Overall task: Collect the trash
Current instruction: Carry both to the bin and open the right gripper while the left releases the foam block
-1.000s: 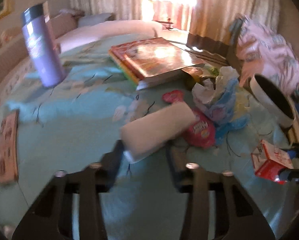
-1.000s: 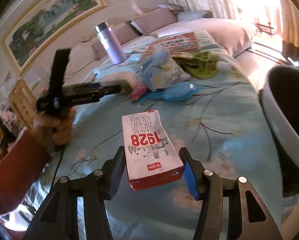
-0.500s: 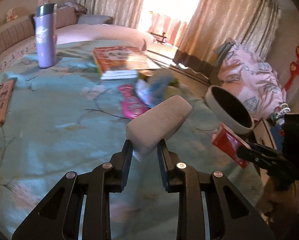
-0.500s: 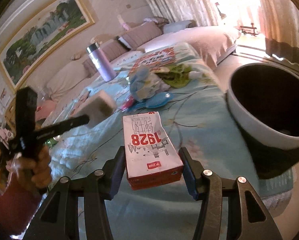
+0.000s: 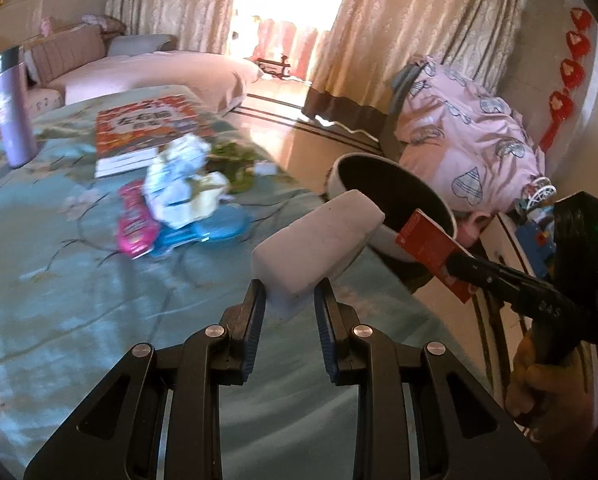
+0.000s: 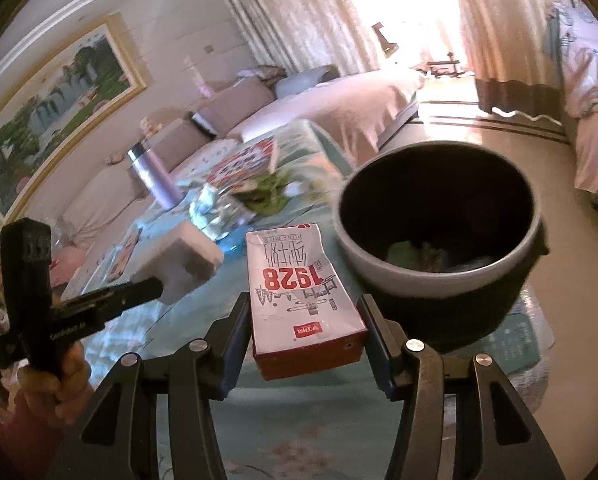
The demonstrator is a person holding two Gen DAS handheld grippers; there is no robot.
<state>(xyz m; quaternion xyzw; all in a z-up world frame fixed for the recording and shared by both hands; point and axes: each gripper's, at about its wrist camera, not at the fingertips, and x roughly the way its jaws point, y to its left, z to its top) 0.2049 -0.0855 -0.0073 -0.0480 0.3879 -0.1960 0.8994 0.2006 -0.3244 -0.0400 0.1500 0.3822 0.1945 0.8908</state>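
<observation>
Both hand-held grippers nearer bin point(image 6: 439, 248): left point(image 5: 289, 304) pinching tissue pack point(image 5: 319, 248), right point(image 6: 305, 336) milk carton point(image 6: 299, 292); teal bedspread point(image 5: 59, 300).

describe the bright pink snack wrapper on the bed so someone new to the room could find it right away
Start at the bed's teal floral cover and find the litter heap below the red book. The pink wrapper lies flat at the heap's left edge, beside the blue wrapper; it is the only magenta piece.
</observation>
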